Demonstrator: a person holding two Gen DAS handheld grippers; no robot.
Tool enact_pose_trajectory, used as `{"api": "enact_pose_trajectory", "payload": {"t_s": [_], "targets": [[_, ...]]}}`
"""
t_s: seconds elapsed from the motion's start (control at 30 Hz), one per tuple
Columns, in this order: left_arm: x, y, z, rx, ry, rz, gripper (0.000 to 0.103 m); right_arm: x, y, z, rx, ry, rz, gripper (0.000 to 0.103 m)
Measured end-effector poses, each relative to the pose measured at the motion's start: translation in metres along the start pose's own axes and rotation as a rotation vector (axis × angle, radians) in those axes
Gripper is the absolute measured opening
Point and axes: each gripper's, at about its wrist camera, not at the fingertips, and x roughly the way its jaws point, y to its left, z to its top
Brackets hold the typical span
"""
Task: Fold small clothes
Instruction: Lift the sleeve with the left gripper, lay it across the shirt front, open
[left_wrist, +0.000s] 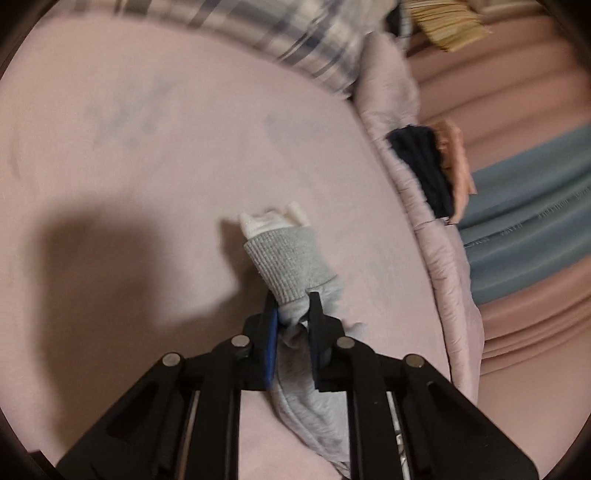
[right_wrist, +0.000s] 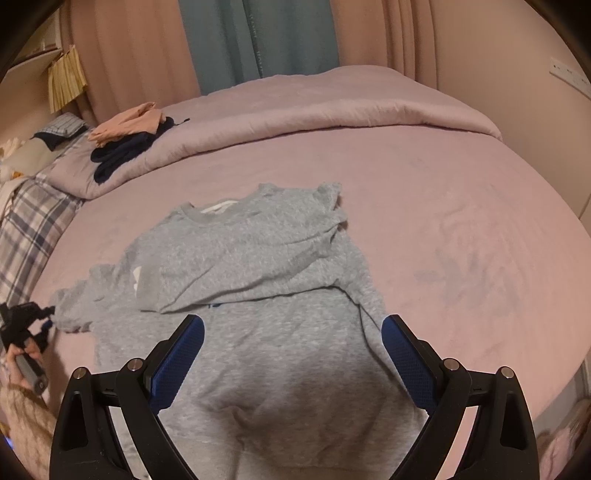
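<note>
Sleeve fold under way: left gripper (left_wrist: 293, 314) clamps the grey sweatshirt's ribbed cuff (left_wrist: 288, 258); right gripper (right_wrist: 293, 354), fingers spread empty, hovers lower centre; next, carry sleeve across

A grey sweatshirt (right_wrist: 258, 266) is seen spread on a pink bed (right_wrist: 461, 229), its top part folded down over the body and one sleeve stretched toward the left edge. The right tool (right_wrist: 293, 328) is held above the sweatshirt's lower part with its blue-padded jaws wide apart and nothing between them. At the far left the left tool (right_wrist: 26, 325) is gripped by a hand (right_wrist: 22, 363) at the sleeve's end, while a peach garment (right_wrist: 129, 123) and a dark garment (right_wrist: 122, 153) are piled on the folded quilt (right_wrist: 295, 110) behind.
</note>
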Motion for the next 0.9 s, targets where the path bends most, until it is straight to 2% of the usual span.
{"api": "enact_pose_trajectory", "payload": {"t_s": [0.1,0.27,0.4,0.47,0.57,0.7,0.8,0.9], "targets": [[-0.015,-0.027,0.001,0.053,-0.023,-0.045,0.013,0.003,-0.003,0.000,0.007,0.007,-0.005,0.096],[-0.034,-0.102,-0.009,0.192,-0.035,-0.179,0.013,0.005,-0.009,-0.001,0.028,0.012,0.000,0.096],[-0.032,-0.154,-0.028,0.277,0.017,-0.261,0.013,0.004,-0.016,-0.002,0.045,0.015,-0.002,0.096],[-0.028,-0.175,-0.040,0.319,0.043,-0.275,0.013,0.003,-0.020,-0.002,0.056,0.012,-0.001,0.096],[-0.024,-0.209,-0.066,0.420,0.059,-0.291,0.013,0.001,-0.026,-0.002,0.072,0.006,-0.004,0.096],[-0.009,-0.247,-0.107,0.517,0.158,-0.343,0.013,0.000,-0.036,-0.001,0.095,-0.002,-0.007,0.096],[0.000,-0.267,-0.138,0.596,0.188,-0.349,0.013,0.000,-0.044,-0.002,0.118,-0.002,-0.013,0.096],[0.018,-0.282,-0.169,0.642,0.251,-0.352,0.013,0.000,-0.051,-0.003,0.137,-0.003,-0.015,0.096]]}}
